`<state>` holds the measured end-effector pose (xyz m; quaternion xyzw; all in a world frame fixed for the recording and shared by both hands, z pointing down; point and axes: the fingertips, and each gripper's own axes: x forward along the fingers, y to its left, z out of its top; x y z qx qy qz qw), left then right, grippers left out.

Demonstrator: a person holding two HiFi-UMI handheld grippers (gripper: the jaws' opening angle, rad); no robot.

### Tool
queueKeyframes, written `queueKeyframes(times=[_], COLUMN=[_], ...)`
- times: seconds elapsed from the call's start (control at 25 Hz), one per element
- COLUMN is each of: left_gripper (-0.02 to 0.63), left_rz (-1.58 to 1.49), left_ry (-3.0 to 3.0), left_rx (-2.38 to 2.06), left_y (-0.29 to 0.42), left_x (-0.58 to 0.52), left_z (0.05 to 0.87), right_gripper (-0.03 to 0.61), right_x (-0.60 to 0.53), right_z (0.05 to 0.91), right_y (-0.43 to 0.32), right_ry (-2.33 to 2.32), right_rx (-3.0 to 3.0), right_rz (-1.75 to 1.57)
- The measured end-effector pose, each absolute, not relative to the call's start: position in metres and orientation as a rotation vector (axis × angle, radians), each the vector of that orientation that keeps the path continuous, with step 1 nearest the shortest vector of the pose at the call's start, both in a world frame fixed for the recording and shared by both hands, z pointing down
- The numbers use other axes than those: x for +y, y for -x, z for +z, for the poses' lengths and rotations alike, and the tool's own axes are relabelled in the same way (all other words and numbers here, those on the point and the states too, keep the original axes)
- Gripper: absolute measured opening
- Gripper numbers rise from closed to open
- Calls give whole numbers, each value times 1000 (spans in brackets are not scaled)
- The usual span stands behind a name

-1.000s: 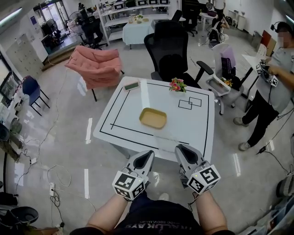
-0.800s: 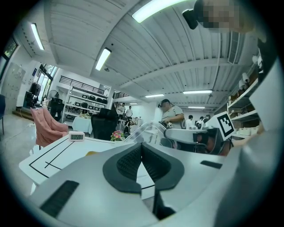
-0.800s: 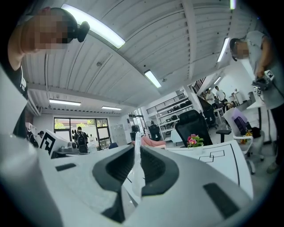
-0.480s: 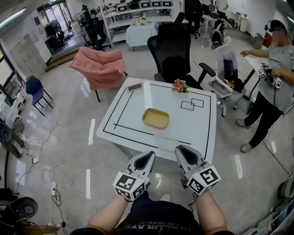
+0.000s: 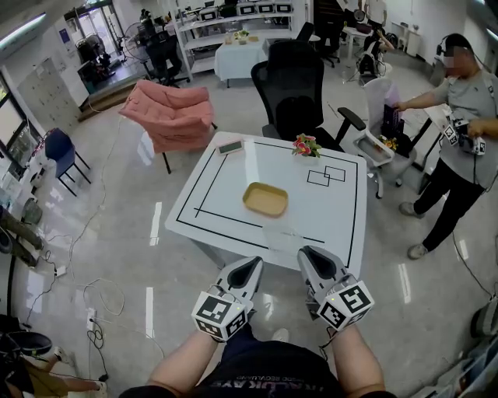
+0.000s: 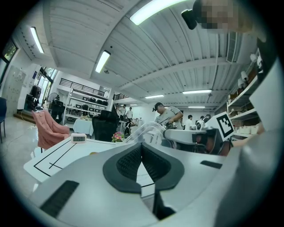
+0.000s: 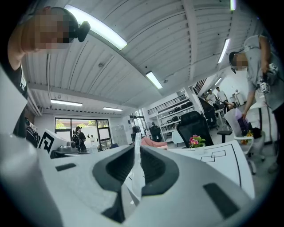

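Both left gripper [image 5: 250, 265] and right gripper [image 5: 310, 256] pinch thin, clear, perhaps plastic film [image 7: 136, 164].

nothing fully readable. square black-and-white code markers, no letters, on the cubes of the left gripper [image 5: 249, 266] and right gripper [image 5: 310, 256], just off the near edge of the table [image 5: 342, 225]. shirt print [image 5: 264, 382] nearer still: upside down, too blurred. small display [image 5: 230, 146] at table's far left corner: digits too small.

Bright overhead tube lights [image 6: 153, 9], soft shadows, floor glare, fisheye warp at edges, sharp focus
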<state>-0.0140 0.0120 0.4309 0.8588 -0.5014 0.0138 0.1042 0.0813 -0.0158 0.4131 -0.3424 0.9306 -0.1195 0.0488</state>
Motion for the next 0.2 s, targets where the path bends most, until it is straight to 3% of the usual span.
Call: queueKeyframes(times=[0.2], left_gripper=[3], left_rz=[34], left_ry=[-2533], left_rx=[-1481], left_y=[15], left_x=[17], left_z=[429], right_gripper=[41], right_x=[-11], right_z=[411], right_y=[-81], right_ry=[1049], right_rx=[2834], right_rz=[-356])
